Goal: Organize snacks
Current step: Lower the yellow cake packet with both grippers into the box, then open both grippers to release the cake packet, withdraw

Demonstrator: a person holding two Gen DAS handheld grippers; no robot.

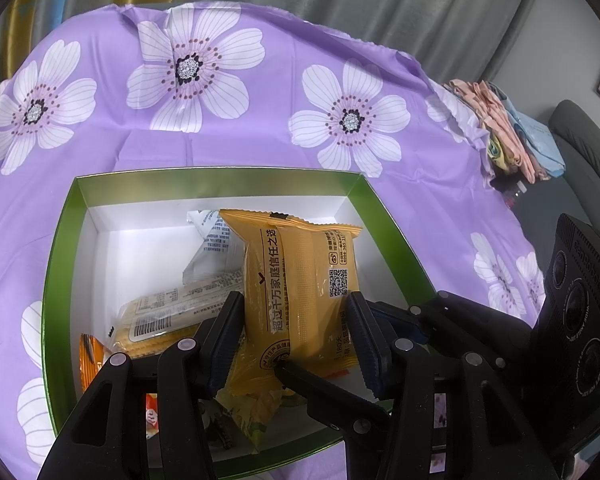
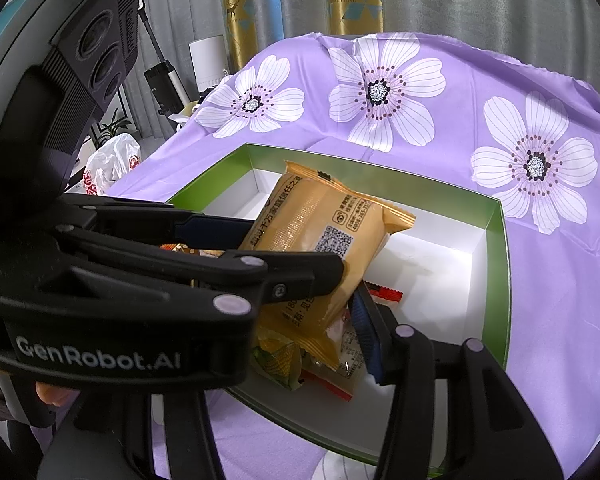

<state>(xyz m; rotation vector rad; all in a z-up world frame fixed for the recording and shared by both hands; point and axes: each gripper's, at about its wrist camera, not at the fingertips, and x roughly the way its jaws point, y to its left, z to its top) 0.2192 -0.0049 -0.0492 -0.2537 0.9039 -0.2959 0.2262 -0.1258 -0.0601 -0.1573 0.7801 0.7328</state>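
Note:
A green box (image 1: 56, 264) with a white inside sits on the purple flowered cloth and holds several snack packets. My left gripper (image 1: 296, 312) is shut on an orange snack packet (image 1: 300, 280) and holds it over the box. The packet also shows in the right wrist view (image 2: 320, 236), with the left gripper's fingers (image 2: 300, 268) clamped on its sides. My right gripper (image 2: 332, 320) is just below and beside the packet; only its right finger (image 2: 370, 336) shows, the other is hidden behind the left gripper. Its tip (image 1: 300, 376) reaches under the packet in the left wrist view.
Other packets lie in the box: a white one (image 1: 212, 248), a yellow cracker pack (image 1: 168, 320) and a green-yellow one (image 2: 280, 360). Folded cloths (image 1: 512, 132) lie past the table's right edge. A white plastic bag (image 2: 108, 164) sits off the left side.

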